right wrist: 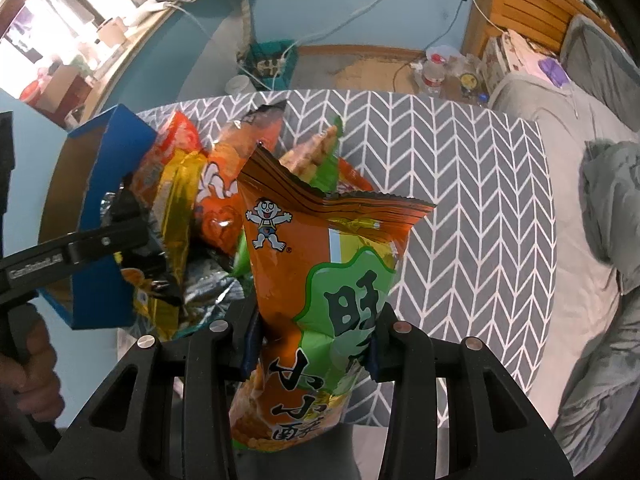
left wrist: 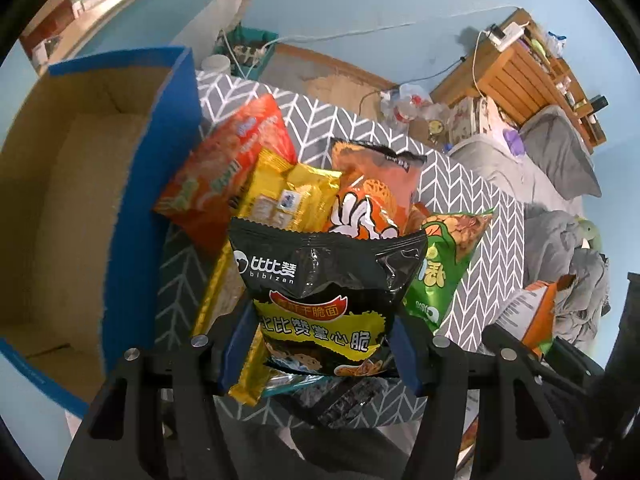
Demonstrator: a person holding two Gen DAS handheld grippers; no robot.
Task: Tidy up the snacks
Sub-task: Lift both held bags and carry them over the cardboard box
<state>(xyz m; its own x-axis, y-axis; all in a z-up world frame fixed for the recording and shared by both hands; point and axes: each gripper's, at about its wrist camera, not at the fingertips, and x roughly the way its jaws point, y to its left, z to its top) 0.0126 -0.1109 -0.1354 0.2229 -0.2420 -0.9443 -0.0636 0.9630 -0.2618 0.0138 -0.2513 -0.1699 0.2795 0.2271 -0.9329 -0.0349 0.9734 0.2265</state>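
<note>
Black snack bag (left wrist: 326, 300), pinched at its lower half between the blue pads of the left gripper (left wrist: 320, 354), upright above the pile of snacks (left wrist: 280, 184). Orange-and-green snack bag (right wrist: 320, 300), clamped at mid-height between the pads of the right gripper (right wrist: 310, 350), its jaws pressed together on it, sealed top edge upward.

Cardboard box (left wrist: 80, 208) with blue outer walls, open top, just left of the pile; the brown interior that shows holds nothing, though its near corner is cut off by the frame edge. In the right wrist view a red bag (right wrist: 172, 148) leans against the box wall.

The pile comprises a red bag, a yellow bag (left wrist: 288, 196), an orange bag (left wrist: 372, 184) and a green bag (left wrist: 444, 264), overlapping; lower packets are hidden beneath the held black bag and cannot be identified.

Table (right wrist: 460, 184) with a grey herringbone cloth: the right half lies bare to its edge, which borders a bed with grey bedding (right wrist: 580, 208). A hand (right wrist: 28, 364) on the left tool's handle is partly cropped.
</note>
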